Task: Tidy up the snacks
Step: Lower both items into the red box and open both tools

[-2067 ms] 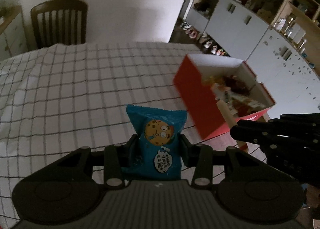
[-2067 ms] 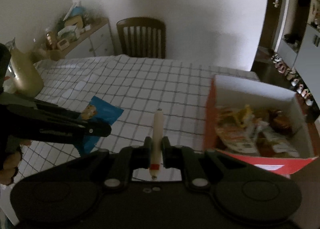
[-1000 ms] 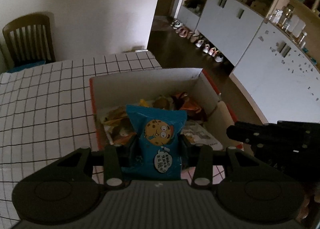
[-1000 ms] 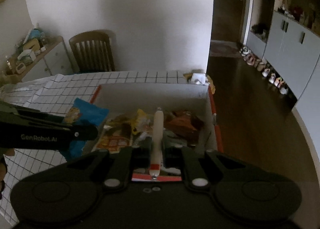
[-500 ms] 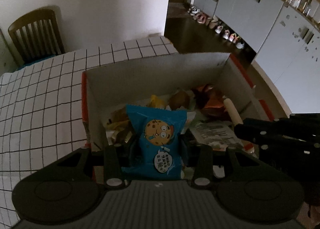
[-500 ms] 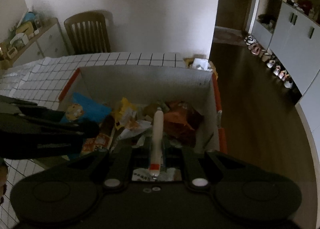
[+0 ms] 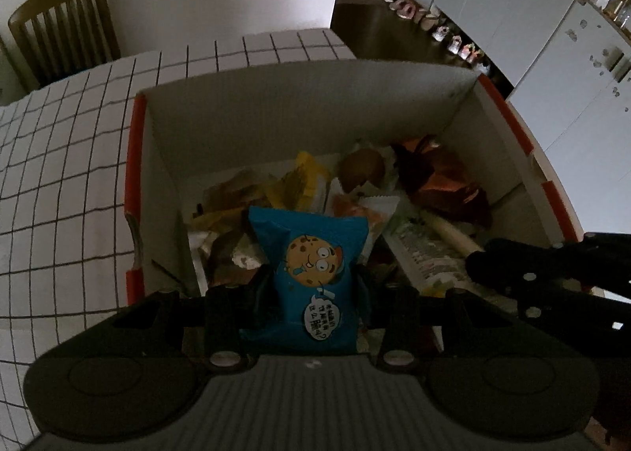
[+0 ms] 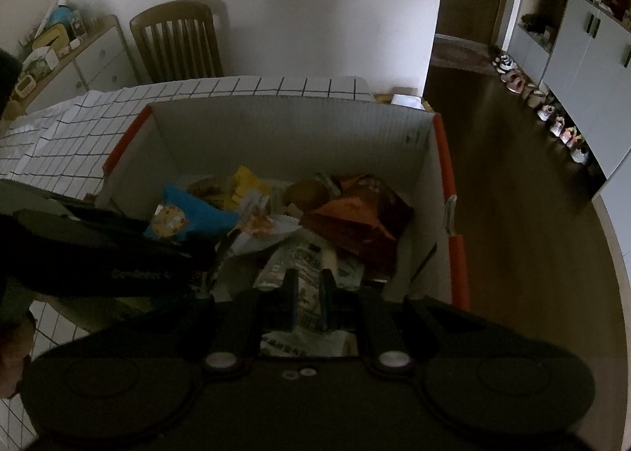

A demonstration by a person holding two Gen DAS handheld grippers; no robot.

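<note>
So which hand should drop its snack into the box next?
Probably the left. The left gripper holds the blue cookie packet right over the snack box. The right gripper is opening with nothing visible between its fingers.

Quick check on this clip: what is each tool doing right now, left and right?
Left tool: closed on the blue cookie packet, over the snack box.
Right tool: jaws opening, nothing between them; sausage stick lies in the box.
</note>
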